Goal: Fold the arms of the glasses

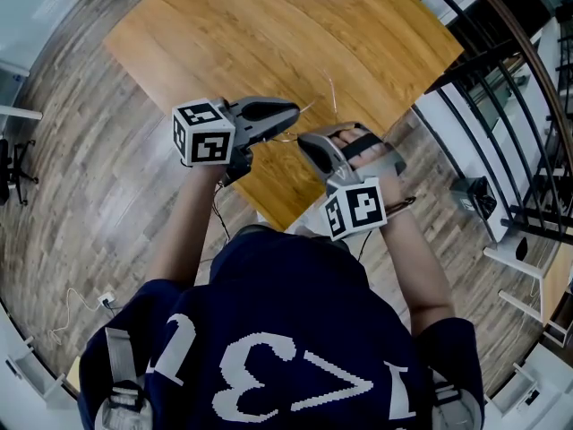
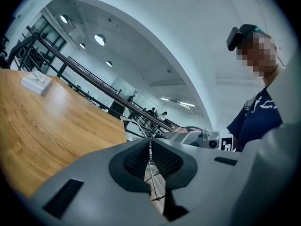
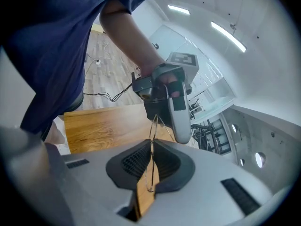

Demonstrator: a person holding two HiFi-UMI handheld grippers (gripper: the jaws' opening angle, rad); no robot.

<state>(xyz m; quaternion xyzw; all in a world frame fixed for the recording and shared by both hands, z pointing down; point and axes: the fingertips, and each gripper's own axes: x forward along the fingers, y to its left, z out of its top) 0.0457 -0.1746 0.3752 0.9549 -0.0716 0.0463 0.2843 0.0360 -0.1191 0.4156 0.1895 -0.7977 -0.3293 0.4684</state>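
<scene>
Left gripper (image 2: 150, 144): the jaws are clenched on a thin wire part of the glasses (image 2: 153, 185), which runs down the slit between the ribbed pads; which part of the frame this is cannot be told. Right gripper (image 3: 150, 147): the jaws are likewise clamped on the glasses (image 3: 153, 124), here on a wire lens rim seen edge-on as a narrow loop between the pads. The glasses are thus held by both grippers at once, in the air over the near corner of the desk (image 1: 269, 34), touching nothing else. In the head view the left gripper (image 1: 295, 111) points right and the right gripper (image 1: 309, 144) points left and away from the person, with their tips close together and a fine strand of the glasses (image 1: 333, 97) standing out beyond them. Each gripper carries a marker cube, left (image 1: 204, 133) and right (image 1: 355, 209). A white box (image 2: 36, 82) lies at the far edge of the desk. Around the desk are a plank floor (image 1: 89, 195) and, at right, a dark railing (image 1: 510, 106). The person's navy shirt (image 1: 269, 348) fills the lower foreground.
</scene>
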